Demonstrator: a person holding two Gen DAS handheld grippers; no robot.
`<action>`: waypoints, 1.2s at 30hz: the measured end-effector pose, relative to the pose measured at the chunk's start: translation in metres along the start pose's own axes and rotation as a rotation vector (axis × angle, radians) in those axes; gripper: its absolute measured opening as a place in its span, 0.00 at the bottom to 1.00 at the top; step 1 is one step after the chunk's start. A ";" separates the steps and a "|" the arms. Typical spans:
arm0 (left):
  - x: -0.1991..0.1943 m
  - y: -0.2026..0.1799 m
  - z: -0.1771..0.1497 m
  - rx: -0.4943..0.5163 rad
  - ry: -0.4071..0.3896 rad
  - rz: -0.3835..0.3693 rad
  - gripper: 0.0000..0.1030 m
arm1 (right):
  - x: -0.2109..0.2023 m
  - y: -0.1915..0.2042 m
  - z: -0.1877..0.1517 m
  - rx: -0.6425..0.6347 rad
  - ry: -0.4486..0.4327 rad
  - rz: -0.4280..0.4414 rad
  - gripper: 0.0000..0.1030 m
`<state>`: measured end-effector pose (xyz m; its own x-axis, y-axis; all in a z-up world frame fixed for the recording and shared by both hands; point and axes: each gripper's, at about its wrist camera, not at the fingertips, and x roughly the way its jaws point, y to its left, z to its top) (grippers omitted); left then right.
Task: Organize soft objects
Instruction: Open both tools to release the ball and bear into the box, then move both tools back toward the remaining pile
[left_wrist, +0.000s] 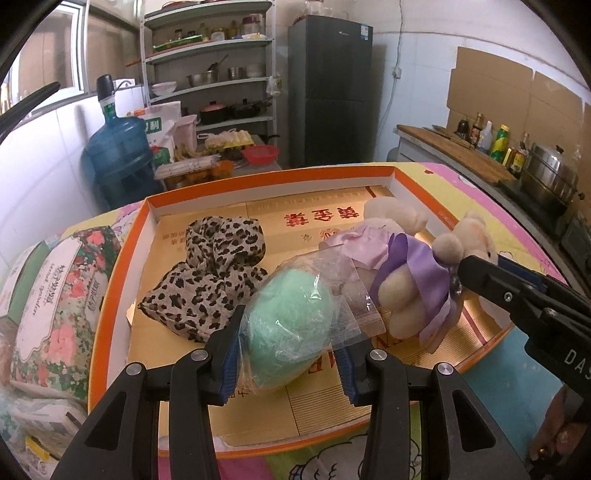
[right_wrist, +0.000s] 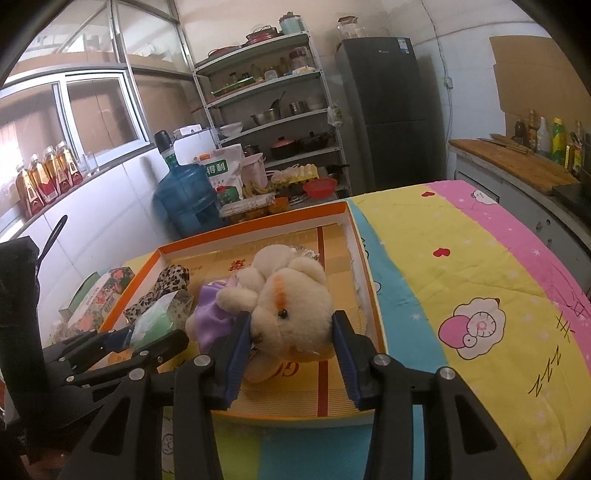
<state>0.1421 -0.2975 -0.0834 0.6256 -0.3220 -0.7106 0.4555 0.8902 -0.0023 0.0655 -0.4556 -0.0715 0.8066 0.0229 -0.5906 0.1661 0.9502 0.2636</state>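
Closest to you, your left gripper has its jaws spread around the green soft ball in its clear bag. The left pad looks to touch the bag, while the right pad stands just clear of it, so you are straddling it, not pinching it. The ball lies straight ahead along the fingers, resting on the floor of the orange-rimmed box.

Your right gripper is likewise spread, one jaw on each side of the plush bear's head. Whether either pad presses the fur is hard to tell from this angle. The bear's long axis runs away from that gripper toward the far wall of the box, head nearest you, purple dress next, legs farthest. So your right hand is nearer the bear and your left nearer the ball.

Beyond the ball lies the leopard-print scarf, crumpled, in the far left part of the box.
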 end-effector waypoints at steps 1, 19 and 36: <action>0.001 0.000 0.000 0.000 0.002 0.000 0.43 | 0.000 0.000 0.000 -0.002 0.002 -0.002 0.43; -0.009 0.004 0.004 -0.033 -0.038 -0.058 0.69 | 0.001 0.007 -0.001 -0.017 0.013 -0.037 0.53; -0.052 0.010 0.003 -0.042 -0.114 -0.120 0.71 | -0.032 0.020 0.005 -0.029 -0.054 -0.058 0.53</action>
<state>0.1161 -0.2733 -0.0444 0.6372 -0.4587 -0.6193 0.5057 0.8553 -0.1131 0.0457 -0.4387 -0.0430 0.8258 -0.0488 -0.5618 0.1979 0.9580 0.2077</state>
